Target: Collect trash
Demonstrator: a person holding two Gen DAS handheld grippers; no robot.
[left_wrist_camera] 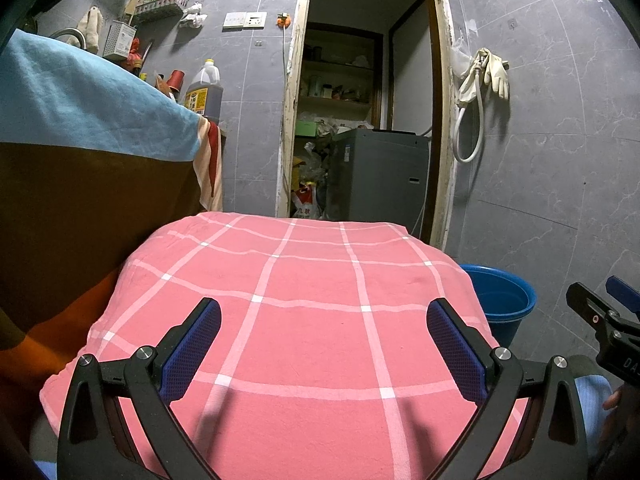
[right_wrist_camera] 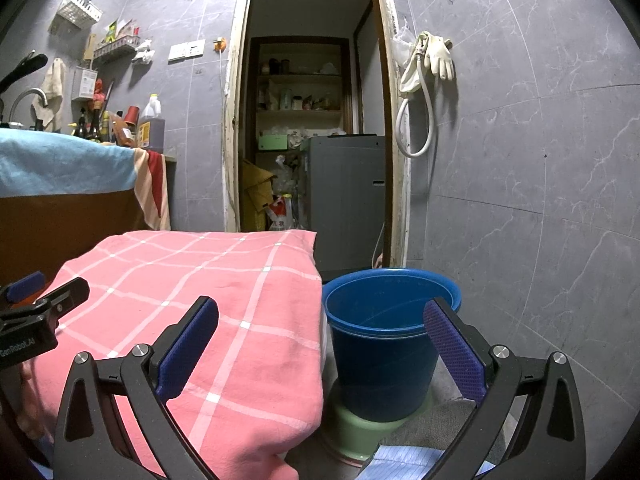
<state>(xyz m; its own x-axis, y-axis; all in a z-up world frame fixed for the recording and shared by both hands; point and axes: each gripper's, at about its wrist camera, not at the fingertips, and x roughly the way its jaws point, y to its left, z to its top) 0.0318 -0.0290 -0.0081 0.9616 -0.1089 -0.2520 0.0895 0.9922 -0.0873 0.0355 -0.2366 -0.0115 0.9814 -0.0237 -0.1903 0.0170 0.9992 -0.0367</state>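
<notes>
My left gripper [left_wrist_camera: 324, 328] hangs open over a table covered with a pink checked cloth [left_wrist_camera: 312, 280]; nothing lies between its blue pads. My right gripper [right_wrist_camera: 320, 328] is open too, hovering at the cloth's [right_wrist_camera: 200, 300] right edge. Just beyond it a blue bucket [right_wrist_camera: 384, 340] stands on a green stool [right_wrist_camera: 352, 432], and the bucket [left_wrist_camera: 504, 300] also shows at the table's right side in the left wrist view. No trash shows on the cloth. Each gripper appears at the edge of the other's view: the right gripper [left_wrist_camera: 608, 320] and the left gripper [right_wrist_camera: 36, 304].
A counter [left_wrist_camera: 80, 184] draped in a blue towel rises on the left with bottles and a faucet. Behind the table an open doorway [right_wrist_camera: 312, 140] leads to a storeroom with a grey appliance [right_wrist_camera: 344, 192] and bags. Gloves and a hose [right_wrist_camera: 424, 80] hang on the grey tiled wall.
</notes>
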